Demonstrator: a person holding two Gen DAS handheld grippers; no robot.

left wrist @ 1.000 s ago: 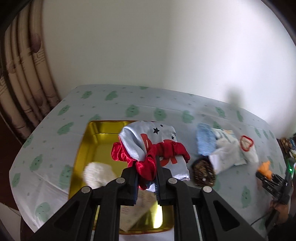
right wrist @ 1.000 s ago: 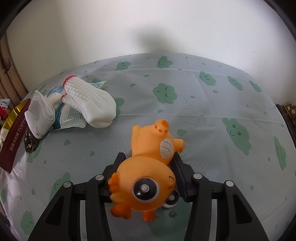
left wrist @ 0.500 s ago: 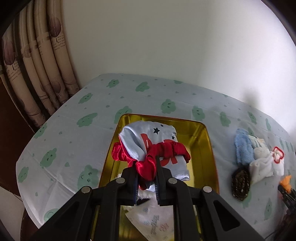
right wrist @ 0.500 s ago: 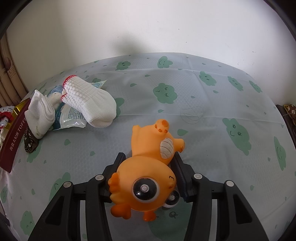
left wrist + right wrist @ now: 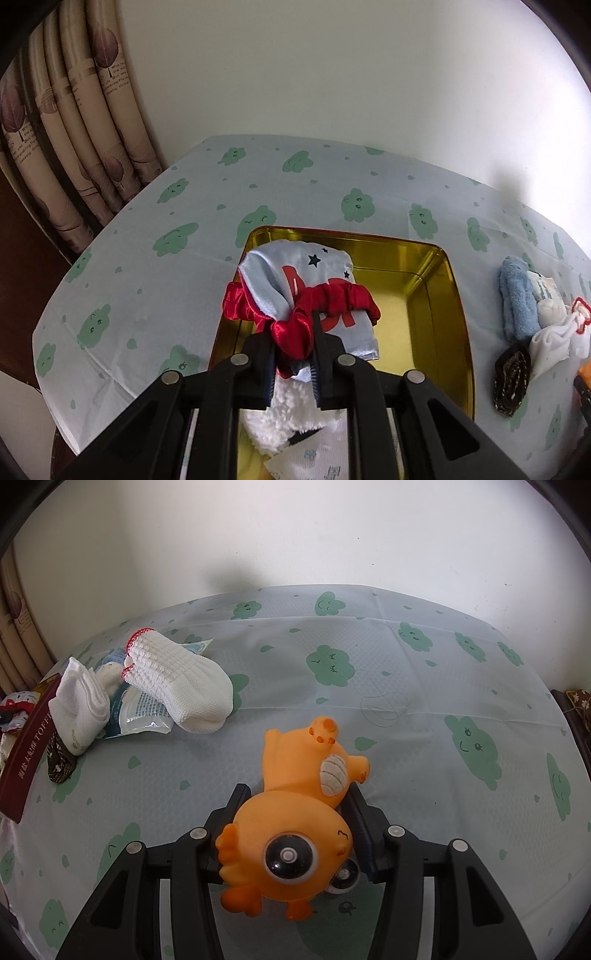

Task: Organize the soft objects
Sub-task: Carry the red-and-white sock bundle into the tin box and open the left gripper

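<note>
My left gripper (image 5: 293, 332) hangs over the gold tray (image 5: 436, 280). Its jaws are opening around a red satin scrunchie (image 5: 332, 295) that binds a folded light blue cloth (image 5: 273, 280) with stars and red print; the scrunchie still fills the gap and the bundle hangs from it. A fluffy white piece (image 5: 284, 413) and a printed packet (image 5: 317, 450) lie in the tray below. My right gripper (image 5: 299, 790) is shut on an orange rubber duck (image 5: 295, 812) just above the tablecloth.
Right of the tray lie a blue towel (image 5: 515, 295), white socks (image 5: 554, 332) and a dark patterned piece (image 5: 511, 373). The right wrist view shows knit socks (image 5: 184, 679), a folded sock (image 5: 79, 705), a packet (image 5: 144, 709) and the tray's red wall (image 5: 27, 753). Curtains hang at the left.
My left gripper has carried the bundle left and lower, over the tray's middle, and its jaws have parted a little. The right gripper and the duck have not moved.
</note>
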